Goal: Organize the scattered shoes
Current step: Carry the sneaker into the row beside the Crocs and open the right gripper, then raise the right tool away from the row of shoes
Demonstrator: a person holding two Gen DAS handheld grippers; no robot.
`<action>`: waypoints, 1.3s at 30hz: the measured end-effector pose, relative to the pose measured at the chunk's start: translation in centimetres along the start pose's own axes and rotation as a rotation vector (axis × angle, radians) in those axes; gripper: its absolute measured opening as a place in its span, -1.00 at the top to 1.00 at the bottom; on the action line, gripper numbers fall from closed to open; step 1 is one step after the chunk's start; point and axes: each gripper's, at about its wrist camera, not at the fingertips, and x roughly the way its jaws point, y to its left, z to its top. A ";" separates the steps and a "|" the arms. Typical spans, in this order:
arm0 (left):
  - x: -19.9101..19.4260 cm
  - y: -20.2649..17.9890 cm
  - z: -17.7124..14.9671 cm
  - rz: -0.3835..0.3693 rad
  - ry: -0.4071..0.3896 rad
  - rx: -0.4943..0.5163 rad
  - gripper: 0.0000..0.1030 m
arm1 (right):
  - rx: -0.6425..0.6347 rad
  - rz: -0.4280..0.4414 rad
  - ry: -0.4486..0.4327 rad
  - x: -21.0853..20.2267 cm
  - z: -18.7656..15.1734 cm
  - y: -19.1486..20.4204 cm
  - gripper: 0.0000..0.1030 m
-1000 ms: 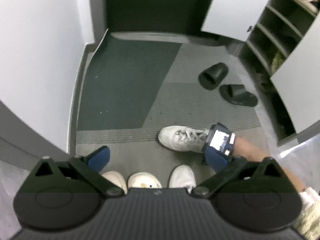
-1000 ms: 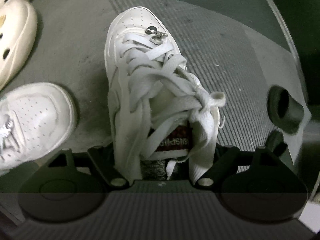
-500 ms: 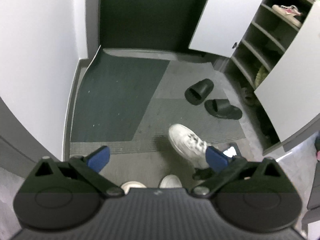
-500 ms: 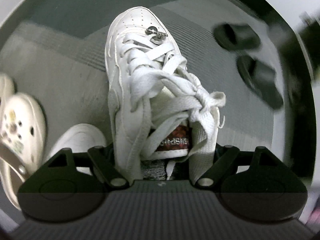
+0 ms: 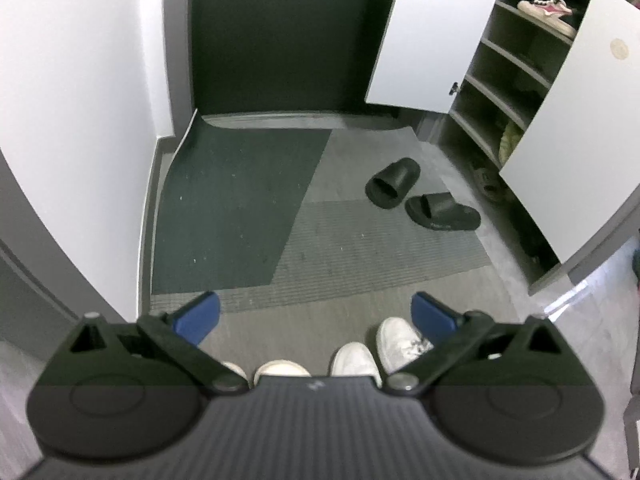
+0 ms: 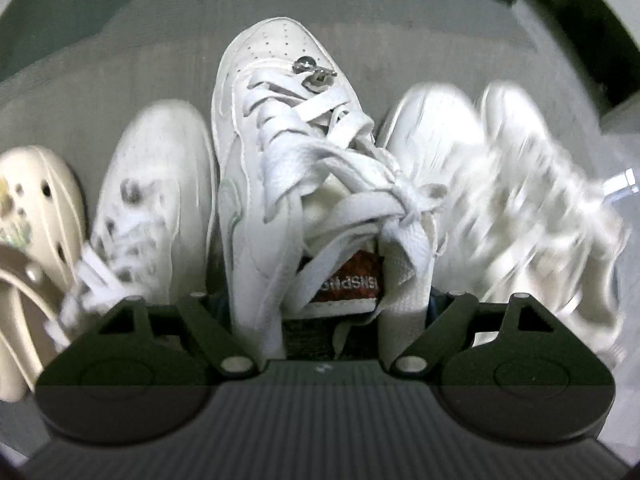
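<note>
Sneaker [image 6: 288,184] sits clamped at its heel between the fingers of the right gripper [image 6: 324,308], toe pointing away from the camera, a small metal charm [image 6: 314,70] on its lowest laces. The right gripper points steeply down at the floor [image 6: 120,52], with the shoe low among a row of pale footwear: a second white sneaker [image 6: 160,184] just beside it on the left, a cream clog [image 6: 36,216] further left, and two blurred white shoes [image 6: 500,184] on the right. Whether the held sneaker's sole touches the floor cannot be told.

The left gripper [image 5: 316,312] is tilted down over the entry, its blue fingers [image 5: 198,314] spread wide and holding nothing. White shoe toes [image 5: 356,358] show just past its body at the near edge of the floor. Further off, two black slides [image 5: 420,196] lie on the grey mat [image 5: 360,248] close together, near the open cabinet [image 5: 504,92] at the right edge. A pink-and-white shoe [image 5: 548,14] rests on an upper shelf there. A dark mat [image 5: 236,200] covers the far left corner of the floor by the door.
</note>
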 end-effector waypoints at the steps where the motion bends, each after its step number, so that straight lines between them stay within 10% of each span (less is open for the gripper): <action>1: 0.1 0.0 -0.2 0.003 0.004 0.007 -0.99 | 0.049 0.026 -0.006 0.3 -0.4 -0.2 -0.65; 23: 0.7 -1.2 -1.2 0.020 0.002 0.083 -0.99 | 0.040 0.051 -0.063 -4.1 2.9 -0.7 -1.00; 39: 1.4 -4.8 -3.2 0.072 -0.044 0.185 -0.99 | 0.287 0.214 -0.329 -21.6 4.7 -1.1 -1.00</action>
